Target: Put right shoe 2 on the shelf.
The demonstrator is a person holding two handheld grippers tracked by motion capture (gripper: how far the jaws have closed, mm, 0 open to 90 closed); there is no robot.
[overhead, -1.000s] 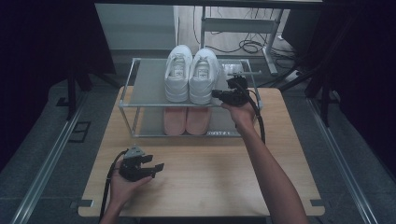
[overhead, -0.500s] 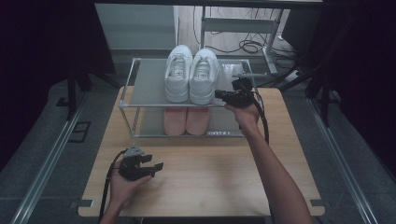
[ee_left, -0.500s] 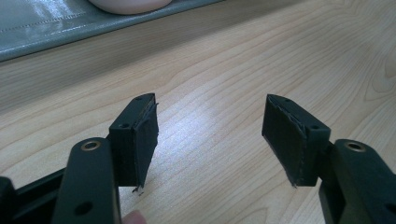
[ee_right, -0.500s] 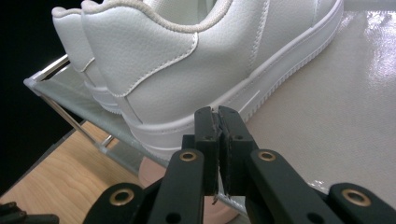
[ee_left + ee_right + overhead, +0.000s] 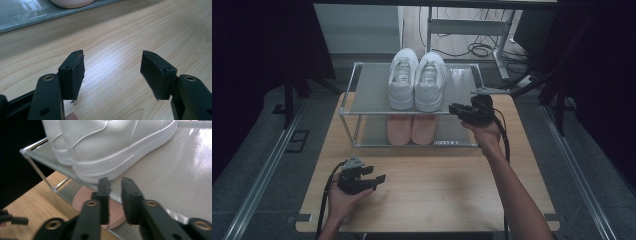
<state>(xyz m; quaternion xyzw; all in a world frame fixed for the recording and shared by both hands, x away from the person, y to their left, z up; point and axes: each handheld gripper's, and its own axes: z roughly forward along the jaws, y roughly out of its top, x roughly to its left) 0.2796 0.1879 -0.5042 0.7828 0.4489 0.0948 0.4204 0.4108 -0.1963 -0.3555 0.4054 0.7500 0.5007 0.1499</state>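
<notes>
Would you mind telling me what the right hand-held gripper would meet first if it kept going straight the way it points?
Most likely the heel of the nearer white shoe on the top shelf; the right hand-held gripper points right at its sole, though depth is uncertain.

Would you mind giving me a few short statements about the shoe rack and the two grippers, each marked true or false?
1. The white shoes stand on the top shelf of the rack. True.
2. The pink shoes lie on the bare table. False: they sit on the lower shelf.
3. The left gripper holds a shoe. False: its jaws stand wide apart over the table.
4. The right gripper is beside the white shoes, at top shelf height. True.
</notes>
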